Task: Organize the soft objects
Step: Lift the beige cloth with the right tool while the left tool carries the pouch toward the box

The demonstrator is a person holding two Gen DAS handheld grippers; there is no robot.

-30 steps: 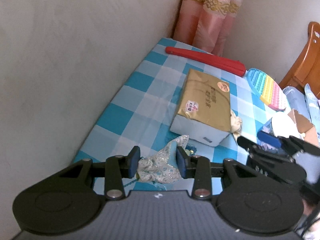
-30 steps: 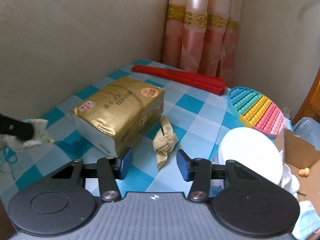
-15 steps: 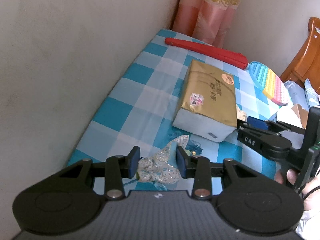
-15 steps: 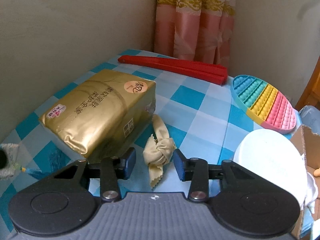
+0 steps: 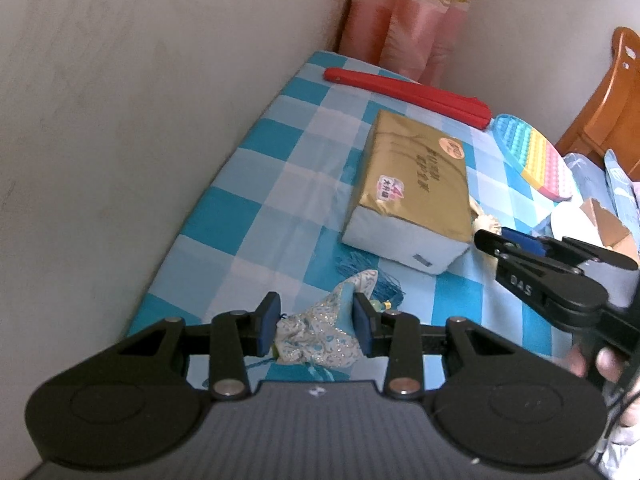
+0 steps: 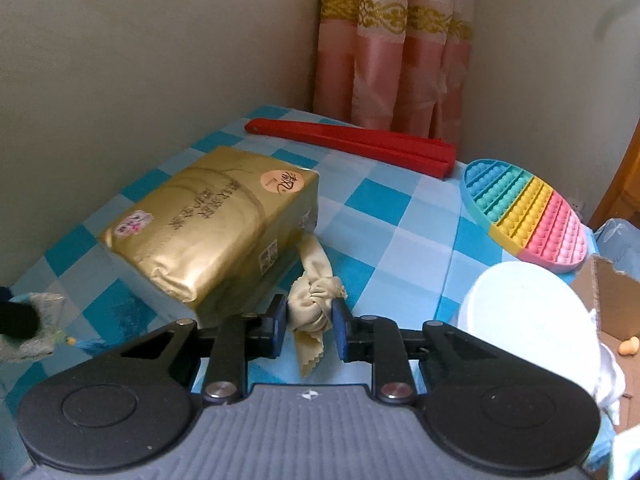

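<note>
Left hand-held gripper [image 5: 316, 330]: we see it clenched around a crumpled pale-blue patterned fabric pouch [image 5: 320, 336] (tassel trailing) on the blue-checked worktop [image 5: 256, 184].
Right hand-held gripper [image 6: 309, 327]: we see it closing around a knotted beige cloth [image 6: 314, 306], just beside the gold-wrapped tissue pack [image 6: 212, 224].

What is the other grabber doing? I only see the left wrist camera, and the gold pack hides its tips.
Observer: The right gripper has its pads against both sides of a beige cloth.
Operator: Is the cloth flat?
Observer: No, it is tied in a knot, with a zigzag-cut tail pointing toward the camera.
Operator: Is anything in the box?
Observer: A small orange thing lies in the cardboard box.
</note>
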